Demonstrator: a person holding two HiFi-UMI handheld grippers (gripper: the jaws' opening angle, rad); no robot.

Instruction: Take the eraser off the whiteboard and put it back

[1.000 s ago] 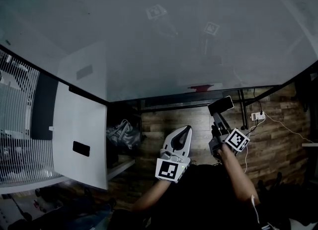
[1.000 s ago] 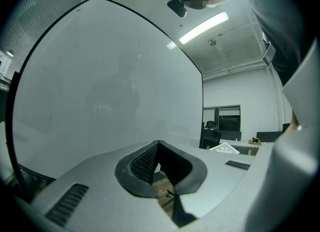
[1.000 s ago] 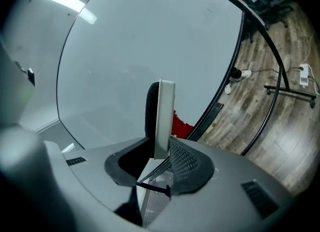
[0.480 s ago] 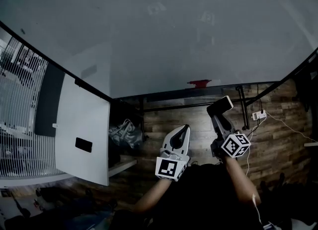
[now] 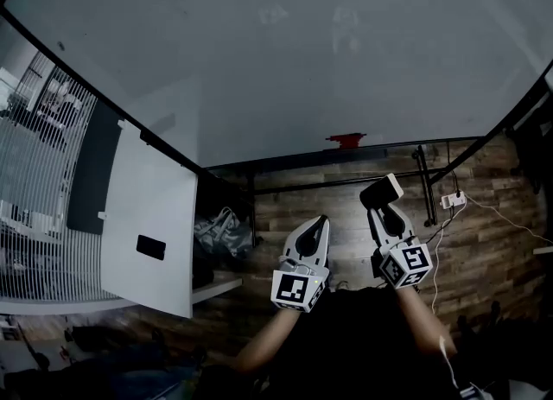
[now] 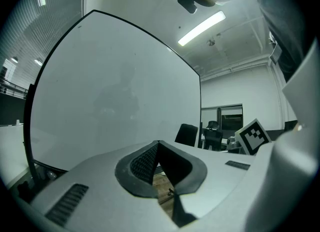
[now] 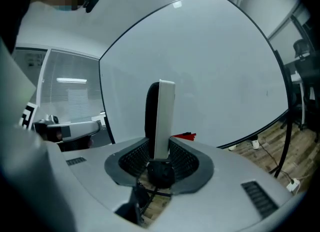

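The whiteboard (image 5: 285, 53) fills the upper head view, and it also fills the left gripper view (image 6: 110, 90) and the right gripper view (image 7: 210, 70). My right gripper (image 5: 384, 206) is shut on the eraser (image 5: 381, 191), a black and white block held below the board's lower edge. In the right gripper view the eraser (image 7: 160, 118) stands on edge between the pads of the right gripper (image 7: 160, 148), apart from the board. My left gripper (image 5: 320, 220) hangs beside it, jaws shut with nothing in them (image 6: 158, 143).
A small red thing (image 5: 346, 140) sits at the board's lower edge (image 7: 184, 136). The board's black stand leg (image 5: 423, 187) rises at right, near a power strip (image 5: 454, 200) with cables. A white panel (image 5: 147, 234) and a bag (image 5: 220, 232) stand at left on the wooden floor.
My right gripper has rolled about its own axis with the eraser still in it, so its marker cube shows another face. The left gripper looks much the same.
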